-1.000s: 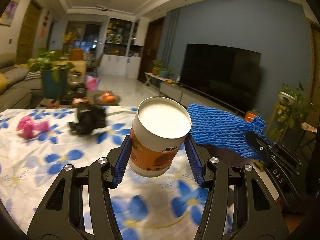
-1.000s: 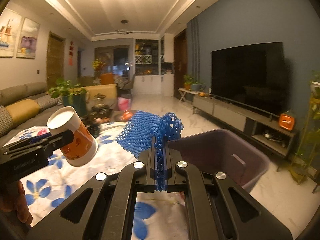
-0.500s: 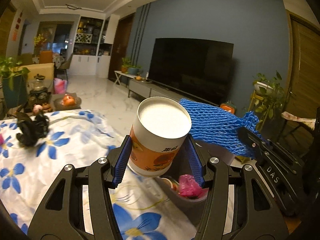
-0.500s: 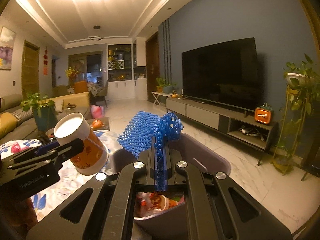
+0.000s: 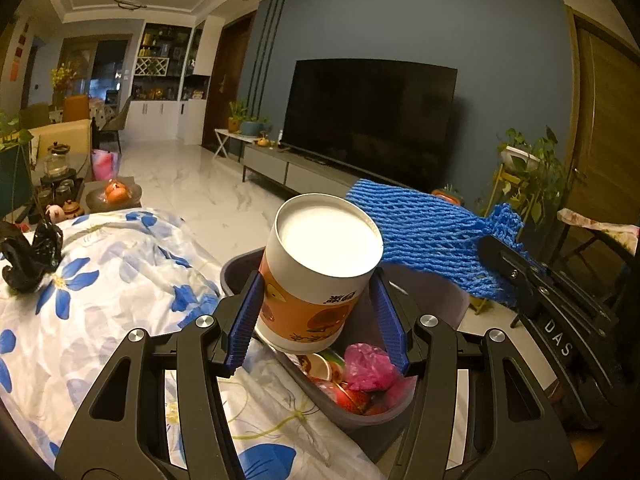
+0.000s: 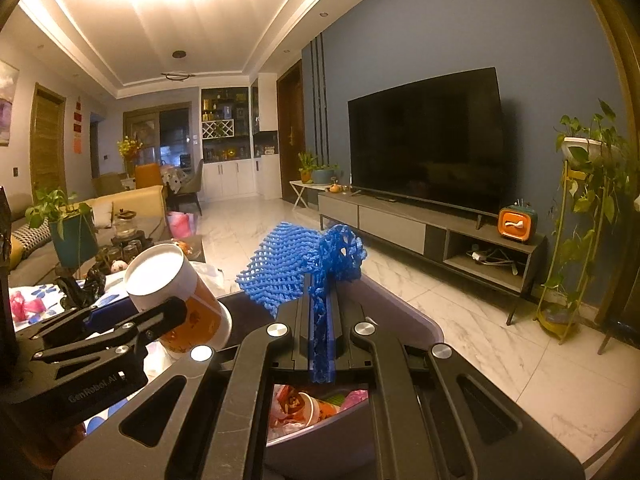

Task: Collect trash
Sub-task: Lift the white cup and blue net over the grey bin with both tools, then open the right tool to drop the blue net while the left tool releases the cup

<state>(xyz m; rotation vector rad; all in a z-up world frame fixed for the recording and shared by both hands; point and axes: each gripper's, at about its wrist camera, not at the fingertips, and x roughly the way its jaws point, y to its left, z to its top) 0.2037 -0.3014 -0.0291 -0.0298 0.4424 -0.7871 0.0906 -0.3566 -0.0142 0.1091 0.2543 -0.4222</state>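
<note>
A cloth [image 5: 100, 320] printed with blue flowers covers the surface under my left gripper [image 5: 316, 320]; beyond lie pale marble floor [image 6: 460, 320], a blue wall [image 6: 520, 40] with a dark TV [image 6: 428, 144] over a low console [image 6: 420, 232], and plants [image 6: 588, 200] on a stand. My left gripper pinches a cup [image 5: 316, 276], orange-printed, white top toward me, tilted over the bin [image 5: 452, 304], which already holds trash. My right gripper [image 6: 320, 320] is pressed shut on blue net [image 6: 296, 268], also above the bin [image 6: 404, 304]. I read "DAS" on my right gripper, "GenRobot.AI" on my left; the cup's characters are unreadable.
</note>
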